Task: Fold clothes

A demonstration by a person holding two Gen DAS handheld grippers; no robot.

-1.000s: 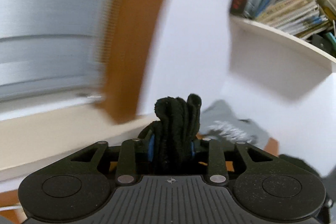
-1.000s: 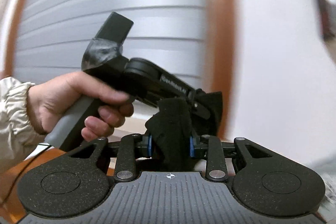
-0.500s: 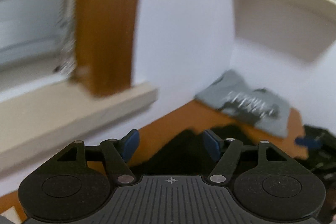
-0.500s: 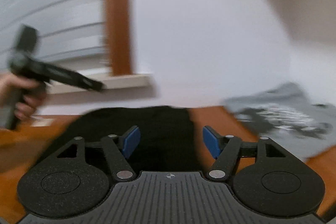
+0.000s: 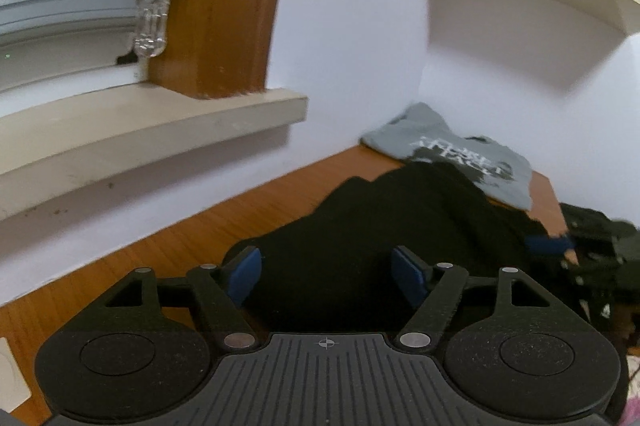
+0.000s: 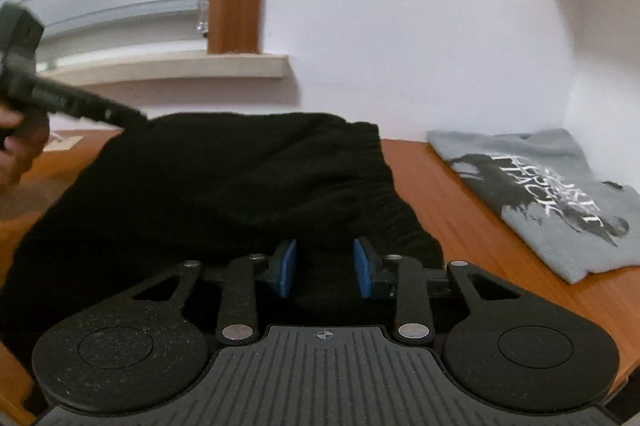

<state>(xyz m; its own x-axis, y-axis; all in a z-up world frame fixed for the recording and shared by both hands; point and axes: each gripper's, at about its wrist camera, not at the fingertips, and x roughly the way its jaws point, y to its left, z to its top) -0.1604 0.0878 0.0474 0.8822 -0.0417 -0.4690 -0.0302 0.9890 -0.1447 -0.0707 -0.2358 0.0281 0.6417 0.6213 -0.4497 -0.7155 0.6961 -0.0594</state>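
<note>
Currently the black garment lies in a loose heap on the wooden worktop, directly ahead of both grippers. The left gripper is spread wide, its blue pads flanking the near edge of the cloth with nothing clamped. The right gripper stands at a narrower gap, pads either side of a ribbed fold; contact with the cloth cannot be confirmed, and no grip is evident.

Key relation: in the right wrist view the long axis of the heap appears to run from lower left toward the ribbed band at right. The right gripper is nearer that band; the left gripper, entering that view from the far left, sits over the opposite end.

Materials: the garment is a thick, matte, soft knit, with elastic-looking ribbing, and will likely sag when lifted. A folded grey printed T-shirt lies flat, well apart to the right, near the wall corner. The worktop is smooth, fine-grained orange wood.
</note>
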